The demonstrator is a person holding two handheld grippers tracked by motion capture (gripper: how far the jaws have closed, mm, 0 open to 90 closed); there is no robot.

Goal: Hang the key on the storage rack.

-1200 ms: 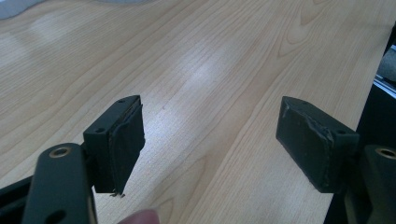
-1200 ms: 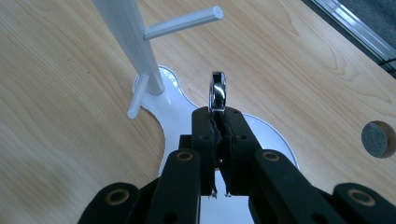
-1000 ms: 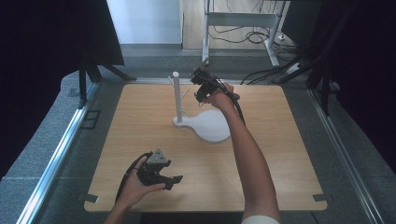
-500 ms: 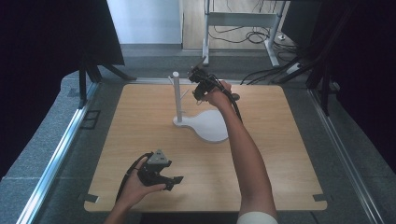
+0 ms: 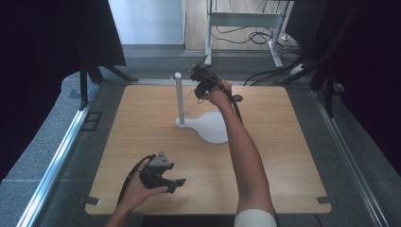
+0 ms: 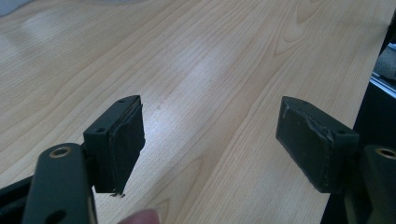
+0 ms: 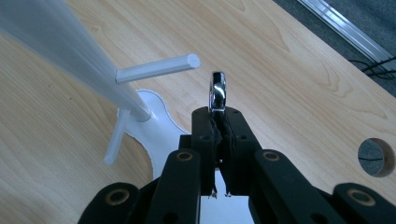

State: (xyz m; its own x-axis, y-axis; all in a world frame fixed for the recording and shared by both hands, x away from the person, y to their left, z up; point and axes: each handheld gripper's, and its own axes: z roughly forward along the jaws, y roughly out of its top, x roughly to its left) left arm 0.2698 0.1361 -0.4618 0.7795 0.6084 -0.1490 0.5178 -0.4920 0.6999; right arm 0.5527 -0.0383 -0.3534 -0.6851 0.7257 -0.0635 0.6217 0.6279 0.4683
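Observation:
A white stand rises from the wooden table (image 5: 283, 142), with an upright post (image 5: 178, 94) on a flat white base (image 5: 210, 127). In the right gripper view the post (image 7: 70, 56) carries a short side peg (image 7: 159, 67) and a lower peg (image 7: 116, 135). My right gripper (image 7: 217, 114) is shut on a shiny metal ring (image 7: 218, 93), held edge-on just right of the upper peg's tip. From above, that right gripper (image 5: 199, 90) hangs beside the top of the post. My left gripper (image 5: 172, 183) rests low near the table's front, and its jaws (image 6: 210, 140) are open with nothing between them.
A round hole (image 7: 376, 157) is cut in the table behind the stand, also seen from above as a hole (image 5: 238, 98). Metal rails (image 5: 56, 156) run along the table's sides. Cables and a desk frame (image 5: 246, 21) lie on the floor beyond the far edge.
My right gripper has shifted slightly left toward the post with the ring in it. The left hand and its gripper have stayed put.

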